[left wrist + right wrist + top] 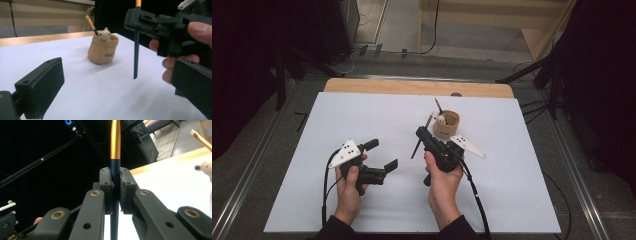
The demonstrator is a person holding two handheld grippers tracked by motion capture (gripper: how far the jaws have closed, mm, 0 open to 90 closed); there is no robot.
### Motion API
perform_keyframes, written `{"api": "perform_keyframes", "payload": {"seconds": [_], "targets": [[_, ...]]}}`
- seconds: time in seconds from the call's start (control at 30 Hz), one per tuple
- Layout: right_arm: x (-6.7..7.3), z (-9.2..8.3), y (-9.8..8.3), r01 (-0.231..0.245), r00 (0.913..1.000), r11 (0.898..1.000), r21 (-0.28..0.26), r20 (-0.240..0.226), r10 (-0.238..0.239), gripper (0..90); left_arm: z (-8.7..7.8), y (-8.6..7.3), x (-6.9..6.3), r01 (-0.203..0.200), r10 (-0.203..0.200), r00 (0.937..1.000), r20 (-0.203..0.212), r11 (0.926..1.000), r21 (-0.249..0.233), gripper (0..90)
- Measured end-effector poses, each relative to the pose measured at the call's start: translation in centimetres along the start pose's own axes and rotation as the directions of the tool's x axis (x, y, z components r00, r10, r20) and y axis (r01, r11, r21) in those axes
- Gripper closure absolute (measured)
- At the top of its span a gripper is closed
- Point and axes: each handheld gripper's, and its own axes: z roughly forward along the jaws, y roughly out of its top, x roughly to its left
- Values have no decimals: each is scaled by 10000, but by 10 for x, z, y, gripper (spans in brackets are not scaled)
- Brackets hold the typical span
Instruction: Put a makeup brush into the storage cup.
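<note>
Right of centre, the right gripper [421, 134] pinches a slim, stiff, light brush [136, 50] mid-handle; its smooth shaft may slip. The left gripper [381, 155] gapes wide, empty.

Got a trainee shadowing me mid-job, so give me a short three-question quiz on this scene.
1. True or false: the right claw is shut on the dark blue brush with a gold ferrule.
2. What pokes out of the small tan pot? A) scissors B) a second brush and a small white bear figure C) a spoon
3. Fill in: the left claw is ____.

Key: 1 true; 2 B; 3 open.
</note>
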Motion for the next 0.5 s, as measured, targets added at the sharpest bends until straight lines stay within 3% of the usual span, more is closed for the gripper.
{"api": "perform_keyframes", "payload": {"seconds": [0.2, 0.43, 0.5], "targets": [[-1, -1, 4, 720, 9973, 9974, -30, 122, -720, 842, -11, -4, 8, -98, 102, 9988, -475, 9999, 94, 0], [-6, -3, 7, 1199, 9923, 9928, 66, 296, -1201, 842, -23, -8, 16, -394, 402, 9930, -1108, 9992, 95, 0], [-7, -3, 8, 1325, 9907, 9912, 87, 317, -1327, 842, -28, -9, 18, -293, 292, 9935, -1099, 9996, 3, 0]]}}
